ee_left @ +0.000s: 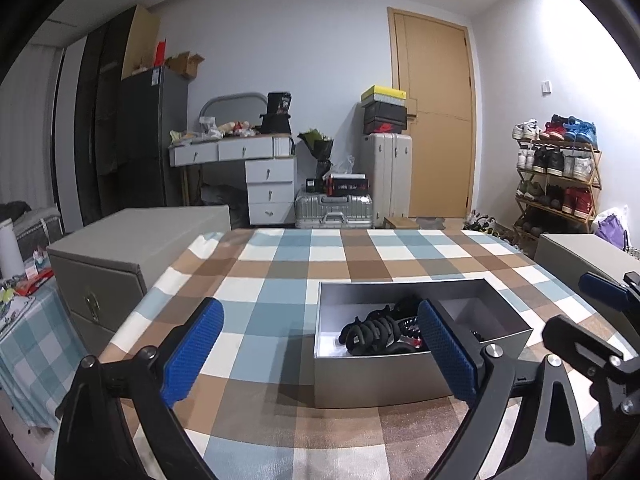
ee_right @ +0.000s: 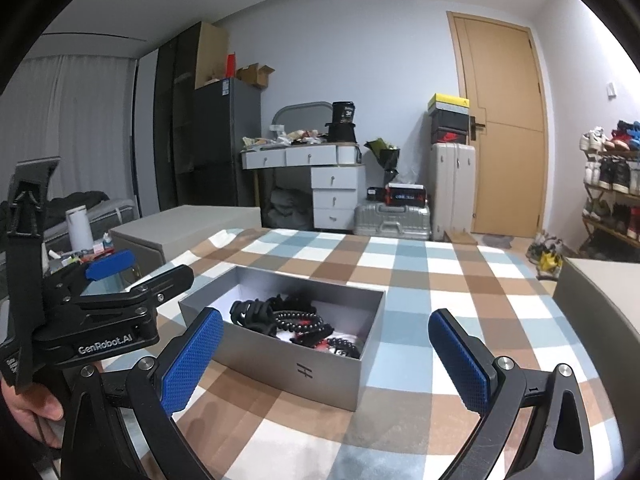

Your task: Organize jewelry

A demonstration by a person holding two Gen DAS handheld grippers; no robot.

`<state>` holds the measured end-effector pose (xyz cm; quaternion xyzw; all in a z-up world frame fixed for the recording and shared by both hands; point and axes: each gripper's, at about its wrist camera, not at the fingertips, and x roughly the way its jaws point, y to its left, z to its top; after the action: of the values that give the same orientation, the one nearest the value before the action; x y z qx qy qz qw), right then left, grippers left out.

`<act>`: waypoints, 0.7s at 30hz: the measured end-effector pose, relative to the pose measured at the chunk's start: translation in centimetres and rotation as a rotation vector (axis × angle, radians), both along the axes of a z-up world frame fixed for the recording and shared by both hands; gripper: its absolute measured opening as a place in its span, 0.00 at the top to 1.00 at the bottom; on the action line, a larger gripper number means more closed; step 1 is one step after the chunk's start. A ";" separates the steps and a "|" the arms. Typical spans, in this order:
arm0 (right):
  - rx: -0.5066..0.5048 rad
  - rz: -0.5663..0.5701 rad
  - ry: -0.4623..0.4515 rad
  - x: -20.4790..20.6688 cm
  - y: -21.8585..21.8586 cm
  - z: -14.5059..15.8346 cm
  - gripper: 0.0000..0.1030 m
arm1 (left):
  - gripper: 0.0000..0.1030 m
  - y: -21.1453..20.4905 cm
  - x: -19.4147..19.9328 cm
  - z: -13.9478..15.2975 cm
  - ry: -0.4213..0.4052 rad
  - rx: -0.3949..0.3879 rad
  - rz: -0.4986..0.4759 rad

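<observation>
Both the left gripper (ee_left: 320,344) and right gripper (ee_right: 326,352) gaped wide, empty, near the box (ee_right: 320,376); its beads (ee_right: 298,316) looked light, slippery, best pinched mid-strand.

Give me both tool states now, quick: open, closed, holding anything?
Left tool: open, holding nothing, in front of the grey box.
Right tool: open, holding nothing, in front of the same box.
</observation>
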<state>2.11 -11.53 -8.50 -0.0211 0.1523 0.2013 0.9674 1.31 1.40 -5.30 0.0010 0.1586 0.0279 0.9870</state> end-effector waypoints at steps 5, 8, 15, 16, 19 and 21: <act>-0.028 0.006 0.019 0.3 0.5 -0.1 0.00 | 0.01 0.3 0.2 0.1 -0.006 -0.003 -0.001; -0.021 -0.003 0.050 0.9 0.2 -0.3 0.00 | 0.01 0.4 0.3 0.2 -0.005 -0.003 -0.001; 0.023 -0.028 0.033 0.6 -0.8 0.0 0.00 | 0.01 0.3 0.5 0.1 -0.004 -0.001 -0.002; 0.020 -0.029 0.027 0.5 -0.8 0.0 0.00 | 0.01 0.2 0.5 0.1 -0.004 -0.001 -0.002; 0.001 -0.025 0.009 0.1 -0.4 0.1 0.00 | 0.01 0.2 0.6 0.2 -0.004 -0.002 -0.002; -0.009 -0.020 -0.004 -0.2 -0.1 0.2 0.00 | 0.01 0.2 0.6 0.1 -0.004 -0.002 -0.002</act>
<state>1.93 -11.67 -8.35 -0.0244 0.1513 0.1908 0.9696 1.86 1.63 -5.16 0.0003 0.1567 0.0270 0.9873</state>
